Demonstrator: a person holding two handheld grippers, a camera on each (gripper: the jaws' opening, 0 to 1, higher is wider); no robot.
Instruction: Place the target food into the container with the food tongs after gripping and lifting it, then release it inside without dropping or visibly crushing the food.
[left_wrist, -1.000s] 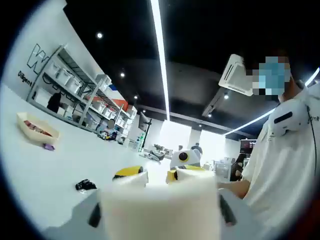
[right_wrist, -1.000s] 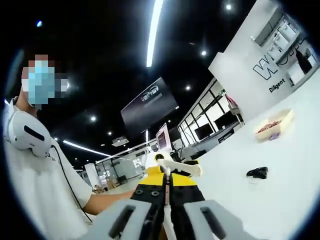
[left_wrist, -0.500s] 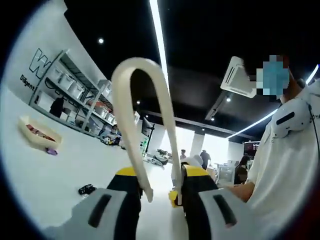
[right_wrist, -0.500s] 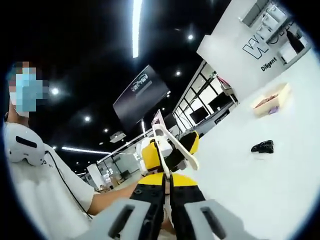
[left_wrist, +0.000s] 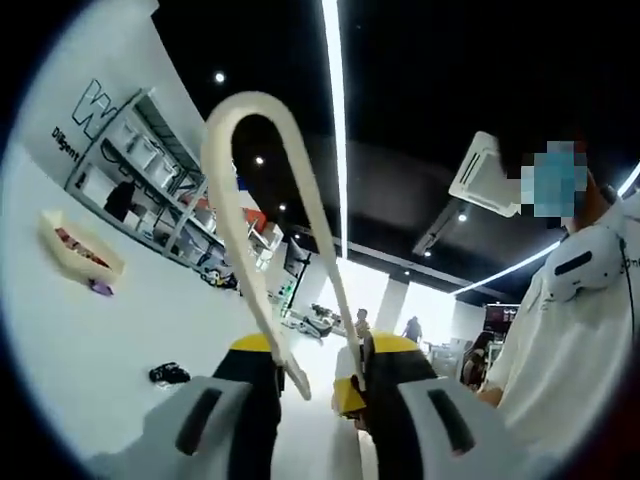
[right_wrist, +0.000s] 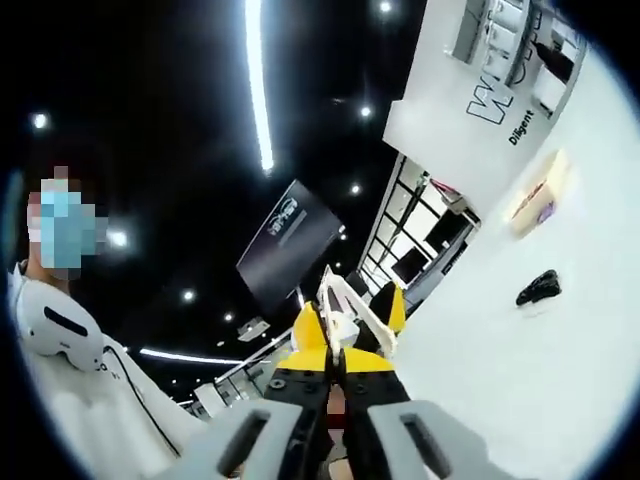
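Two jaws of the left gripper (left_wrist: 318, 378) clasped the white tongs (left_wrist: 262, 215), bend upward, tips hidden, spread unreadable. Far off, the food tray (left_wrist: 82, 252) sat near the table's (left_wrist: 120, 330) far edge.

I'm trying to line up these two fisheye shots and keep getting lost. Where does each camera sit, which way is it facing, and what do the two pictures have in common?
Left gripper view: rides the left gripper, tilted up toward the ceiling; white tongs stand between its jaws; the person's white shirt at right.
Right gripper view: rides the right gripper, also tilted up; the left gripper with the tongs shows ahead; the person at left.
Shared: white table, tray, small black object, tongs.
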